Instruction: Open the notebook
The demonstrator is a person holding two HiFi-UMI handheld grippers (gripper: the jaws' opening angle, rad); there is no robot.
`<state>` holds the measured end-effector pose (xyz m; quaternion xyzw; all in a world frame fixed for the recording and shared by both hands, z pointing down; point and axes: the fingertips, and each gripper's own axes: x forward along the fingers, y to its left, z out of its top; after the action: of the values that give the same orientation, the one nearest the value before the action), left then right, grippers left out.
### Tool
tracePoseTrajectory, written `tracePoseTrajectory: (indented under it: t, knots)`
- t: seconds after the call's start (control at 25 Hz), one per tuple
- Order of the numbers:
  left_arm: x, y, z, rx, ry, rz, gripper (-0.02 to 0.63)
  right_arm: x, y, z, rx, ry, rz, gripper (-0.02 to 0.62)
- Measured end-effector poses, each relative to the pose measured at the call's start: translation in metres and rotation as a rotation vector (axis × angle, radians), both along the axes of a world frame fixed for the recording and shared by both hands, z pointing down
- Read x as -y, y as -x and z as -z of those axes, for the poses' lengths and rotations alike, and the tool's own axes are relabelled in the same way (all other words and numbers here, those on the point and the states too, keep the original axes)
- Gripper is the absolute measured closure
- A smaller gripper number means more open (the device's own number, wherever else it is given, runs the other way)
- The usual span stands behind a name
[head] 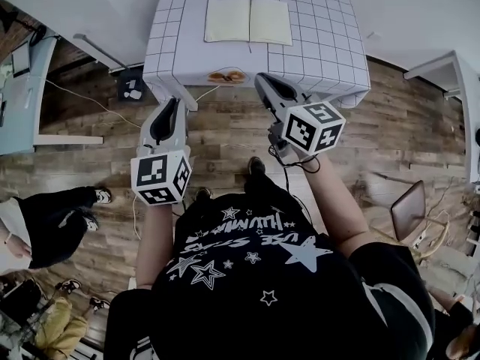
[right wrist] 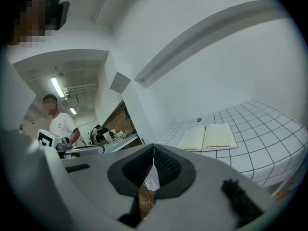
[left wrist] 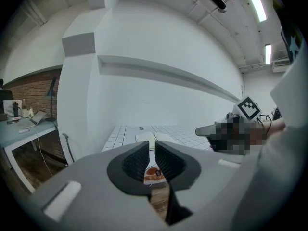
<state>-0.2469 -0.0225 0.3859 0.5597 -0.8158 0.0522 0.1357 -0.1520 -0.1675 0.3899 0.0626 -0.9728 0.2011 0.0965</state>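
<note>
Notebook (head: pixel 248 19) lies open well beyond left gripper (head: pixel 174 105) and right gripper (head: pixel 264 79) jaws.

Lab-like workroom; grid-cloth table (head: pixel 322 43) on wood-plank floor (head: pixel 225 141); loose cable (head: pixel 82 98) trailing; cluttered desk (left wrist: pixel 19 126) by brick wall (left wrist: pixel 29 88); ceiling strip lights (left wrist: pixel 257 7).

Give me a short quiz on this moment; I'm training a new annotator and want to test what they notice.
1. True or false: the notebook lies closed on the table.
2. Where are the left hand-held gripper and the right hand-held gripper? A: resting on the notebook. B: short of the table, over the wooden floor. C: under the table.
3. What is between the right hand-held gripper's jaws?
Key: 1 false, it lies open. 2 B. 3 nothing.
</note>
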Motion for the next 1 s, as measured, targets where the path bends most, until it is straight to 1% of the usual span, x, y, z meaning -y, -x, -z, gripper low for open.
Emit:
tracePoseTrajectory:
  t: [0.16, 0.32, 0.56, 0.76, 1.0]
  knots:
    - [-0.024, 0.013, 0.001, -0.016, -0.019, -0.024, 0.563, -0.032, 0.006, 0.006, -0.031, -0.048, -0.013, 0.58]
    - [-0.038, 0.017, 0.001, -0.013, -0.035, -0.073, 0.563, -0.052, 0.003, 0.005, -0.06, -0.069, -0.062, 0.58]
    - [-0.053, 0.009, 0.005, -0.007, -0.062, -0.161, 0.563, -0.074, -0.017, 0.016, -0.018, -0.064, -0.188, 0.581]
    - [-0.069, 0.006, 0.007, -0.008, -0.075, -0.214, 0.563, -0.105, -0.023, 0.017, -0.071, -0.157, -0.182, 0.581]
    - [-0.087, 0.006, 0.005, -0.013, -0.074, -0.247, 0.565, -0.135, -0.022, 0.017, -0.086, -0.187, -0.177, 0.581]
